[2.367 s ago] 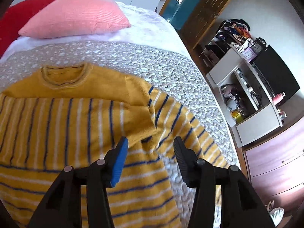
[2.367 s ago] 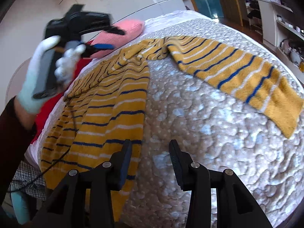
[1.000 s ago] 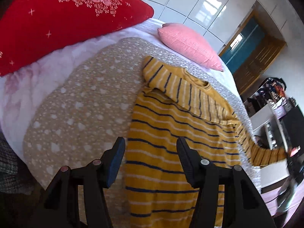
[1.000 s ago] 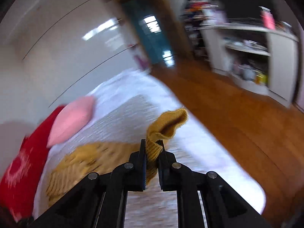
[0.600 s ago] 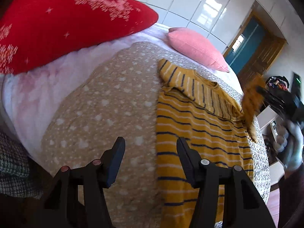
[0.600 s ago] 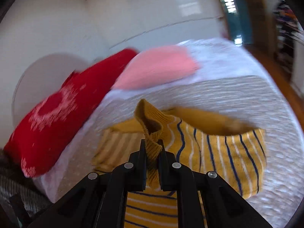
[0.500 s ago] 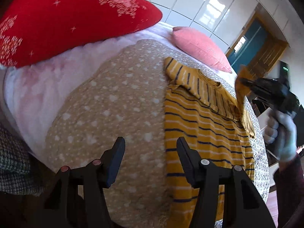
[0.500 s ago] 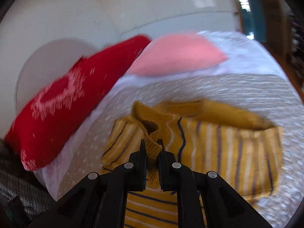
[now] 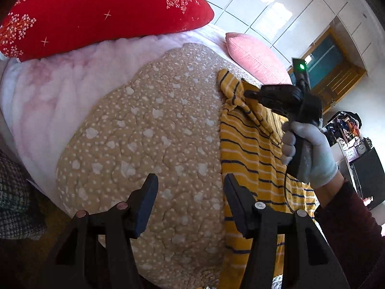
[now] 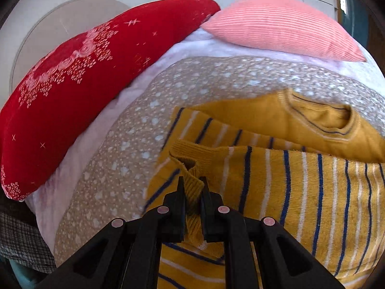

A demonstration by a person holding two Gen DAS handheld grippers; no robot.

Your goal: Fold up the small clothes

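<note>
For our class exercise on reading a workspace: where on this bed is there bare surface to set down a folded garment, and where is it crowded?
Free: the dotted tan quilt between the red pillow and the striped sweater, ahead of the open left gripper. Crowded: the sweater's side, where the right gripper pinches its sleeve cuff, and by the pink pillow.

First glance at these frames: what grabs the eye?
The mustard-yellow knitted sweater with navy and white stripes spread on the beige spotted quilt, its ribbed cuff pinched in the shut right hand-held gripper. Behind it lie a big red embroidered pillow and a pink ribbed cushion. The left hand-held gripper hovers open over the quilt.
</note>
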